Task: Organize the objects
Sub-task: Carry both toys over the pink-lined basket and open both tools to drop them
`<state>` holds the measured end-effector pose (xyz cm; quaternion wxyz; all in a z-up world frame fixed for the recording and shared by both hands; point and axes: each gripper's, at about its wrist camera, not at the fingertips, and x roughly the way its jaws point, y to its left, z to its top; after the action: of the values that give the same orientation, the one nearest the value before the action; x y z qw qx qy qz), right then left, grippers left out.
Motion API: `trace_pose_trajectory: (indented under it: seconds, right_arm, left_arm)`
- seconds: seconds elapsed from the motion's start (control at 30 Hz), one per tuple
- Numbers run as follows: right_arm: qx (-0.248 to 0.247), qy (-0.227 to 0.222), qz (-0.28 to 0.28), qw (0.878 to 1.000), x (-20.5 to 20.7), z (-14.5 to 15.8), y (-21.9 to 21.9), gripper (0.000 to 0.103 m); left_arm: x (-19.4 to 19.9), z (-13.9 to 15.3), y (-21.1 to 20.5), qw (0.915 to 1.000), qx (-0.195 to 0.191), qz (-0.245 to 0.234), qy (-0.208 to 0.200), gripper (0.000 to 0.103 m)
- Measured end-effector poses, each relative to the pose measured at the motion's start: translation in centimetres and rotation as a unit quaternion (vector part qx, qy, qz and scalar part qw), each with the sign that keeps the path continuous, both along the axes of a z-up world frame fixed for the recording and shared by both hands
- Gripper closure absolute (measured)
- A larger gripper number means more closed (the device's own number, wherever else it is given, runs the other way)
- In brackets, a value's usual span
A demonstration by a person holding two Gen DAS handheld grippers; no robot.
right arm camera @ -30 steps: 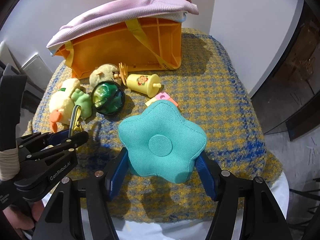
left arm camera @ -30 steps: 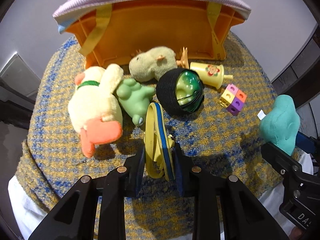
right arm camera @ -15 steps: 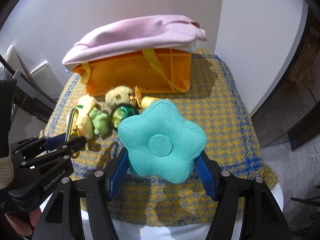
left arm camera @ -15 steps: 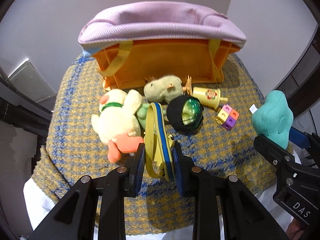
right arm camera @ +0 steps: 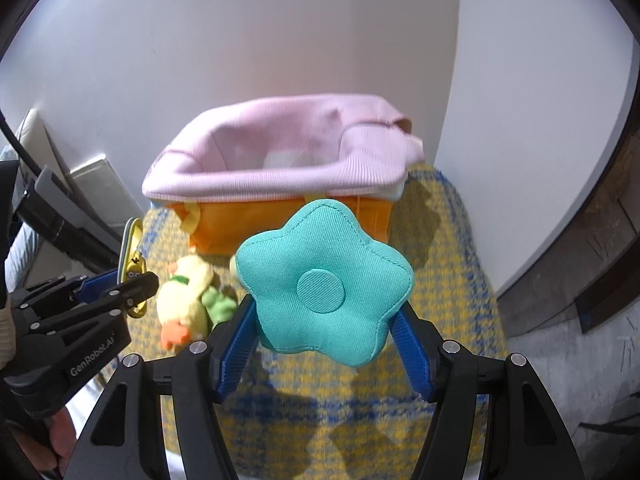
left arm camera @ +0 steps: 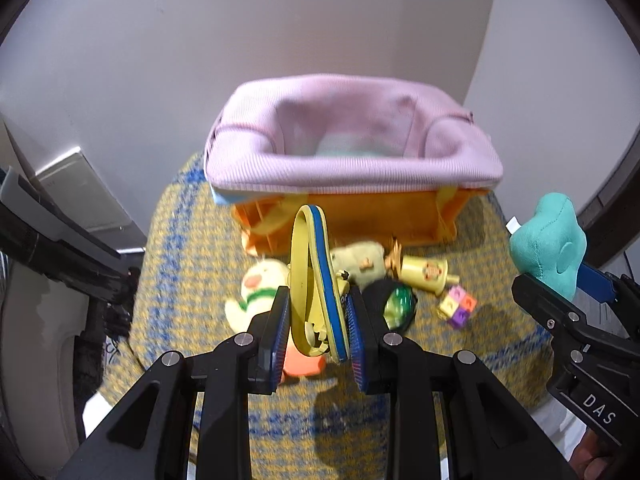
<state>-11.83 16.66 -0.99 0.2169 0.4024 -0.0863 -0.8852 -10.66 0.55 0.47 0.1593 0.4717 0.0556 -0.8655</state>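
My left gripper (left arm camera: 318, 332) is shut on a yellow and blue ring toy (left arm camera: 312, 272) and holds it well above the table. My right gripper (right arm camera: 326, 340) is shut on a teal star-shaped cushion (right arm camera: 324, 292), also raised; the cushion shows at the right of the left wrist view (left arm camera: 550, 240). An orange basket with a pink fabric liner (left arm camera: 352, 164) stands open at the back of the table, and shows in the right wrist view (right arm camera: 280, 168). Both held toys are in front of and below its rim.
On the yellow and blue woven cloth (left arm camera: 192, 240) lie a yellow plush duck (left arm camera: 256, 292), a green plush (left arm camera: 360, 260), a yellow toy cup (left arm camera: 426, 272), a black and green ball (left arm camera: 396, 306) and a coloured cube block (left arm camera: 458, 306). A white wall stands behind.
Both grippers have risen and pulled back with their toys. The basket's open top has come into view and the table toys look smaller and lower.
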Motion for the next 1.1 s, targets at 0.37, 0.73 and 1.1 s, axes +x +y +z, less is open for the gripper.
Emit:
trace_pose_trajectory:
  seconds: [0.37, 0.73, 1.1]
  right_arm:
    - [-0.004, 0.04, -0.009, 0.999, -2.9, 3.5, 0.0, 0.038]
    - [-0.007, 0.061, -0.011, 0.998, -7.3, 5.7, -0.8, 0.038]
    - [0.0, 0.066, -0.002, 0.998, -11.7, 6.6, -2.6, 0.037]
  left_arm:
    - [-3.3, 3.3, -1.3, 0.9994, -0.011, -0.01, 0.032, 0.076]
    - [-7.6, 5.0, -3.1, 0.9986, -0.02, -0.018, 0.046, 0.076]
    - [-11.6, 5.1, -5.4, 0.9991, -0.01, -0.021, 0.036, 0.075]
